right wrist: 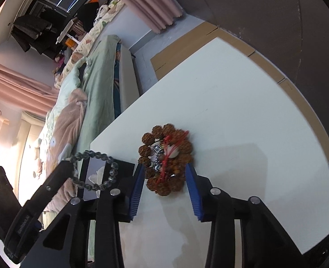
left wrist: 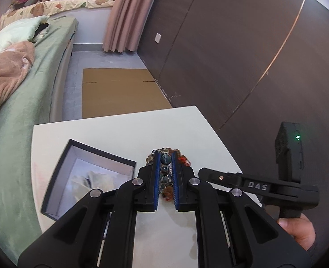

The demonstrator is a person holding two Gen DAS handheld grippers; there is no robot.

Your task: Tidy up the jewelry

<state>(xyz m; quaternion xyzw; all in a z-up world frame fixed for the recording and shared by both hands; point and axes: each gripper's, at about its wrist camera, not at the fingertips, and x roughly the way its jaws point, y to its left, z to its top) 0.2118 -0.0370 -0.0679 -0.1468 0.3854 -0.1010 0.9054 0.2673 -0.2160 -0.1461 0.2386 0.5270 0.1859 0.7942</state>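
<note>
My left gripper (left wrist: 165, 156) is shut on a bracelet of dark translucent beads (left wrist: 165, 170); in the right wrist view the bead bracelet (right wrist: 97, 169) hangs from it above the black jewelry box (right wrist: 90, 178). The open box (left wrist: 86, 178) sits on the white table (left wrist: 124, 125), left of the left gripper. A brown seed-bead bracelet (right wrist: 166, 158) with red cord and small silver pieces lies on the table. My right gripper (right wrist: 164, 169) is open, its blue pads on either side of the near part of that pile. It also shows in the left wrist view (left wrist: 211, 175).
The table (right wrist: 242, 111) stands beside a bed with green sheets (left wrist: 19, 116) on the left and a dark wall panel (left wrist: 242, 44) on the right. Flat cardboard (left wrist: 119, 93) lies on the floor beyond the table's far edge.
</note>
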